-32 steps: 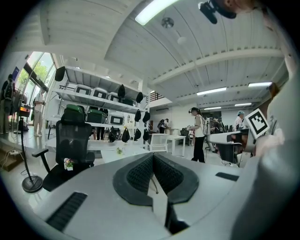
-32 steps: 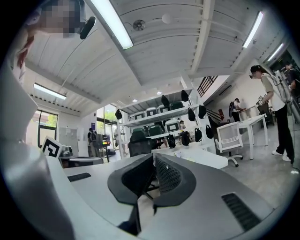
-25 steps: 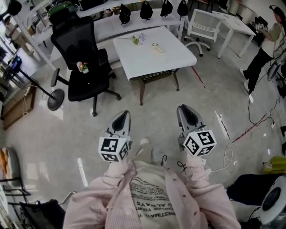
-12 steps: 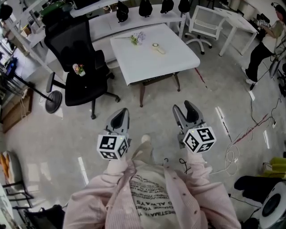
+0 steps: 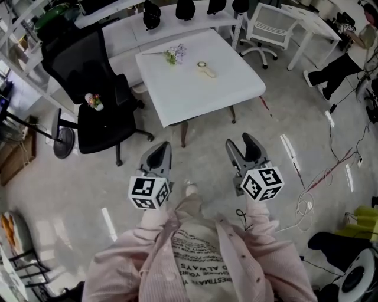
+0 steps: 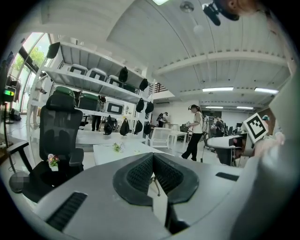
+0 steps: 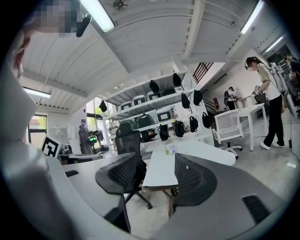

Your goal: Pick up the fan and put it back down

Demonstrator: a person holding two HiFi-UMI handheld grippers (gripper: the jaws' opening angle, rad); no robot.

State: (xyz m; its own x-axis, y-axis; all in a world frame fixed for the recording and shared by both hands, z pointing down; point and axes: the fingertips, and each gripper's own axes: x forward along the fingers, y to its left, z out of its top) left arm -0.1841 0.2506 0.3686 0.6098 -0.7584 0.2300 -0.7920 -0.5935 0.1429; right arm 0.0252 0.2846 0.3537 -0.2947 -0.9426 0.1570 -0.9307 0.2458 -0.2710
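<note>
Our left gripper (image 5: 160, 147) is pressed together; our right gripper (image 5: 239, 145) has just been spreading wide, nothing between. Probably the fan (image 5: 207, 69) lies on the white table (image 5: 189, 94) ahead.

Pink ribbed cardigan (image 5: 269, 265) open over cream top (image 5: 198, 259), dark print. Ahead of top: left gripper (image 5: 160, 147), right gripper (image 5: 239, 143), both grey, black mesh pads (image 7: 123, 174), 1 black-white marker cube (image 5: 150, 193) each.

Open-plan office or lab workspace on a pale hard floor (image 5: 71, 177). Evidence noted: a black swivel chair (image 5: 97, 100), white work table (image 5: 195, 82), wall shelving (image 6: 89, 79) hung with dark bags (image 5: 152, 13), loose cables (image 5: 307, 203) across the floor, and ceiling strip lights (image 7: 101, 16).
</note>
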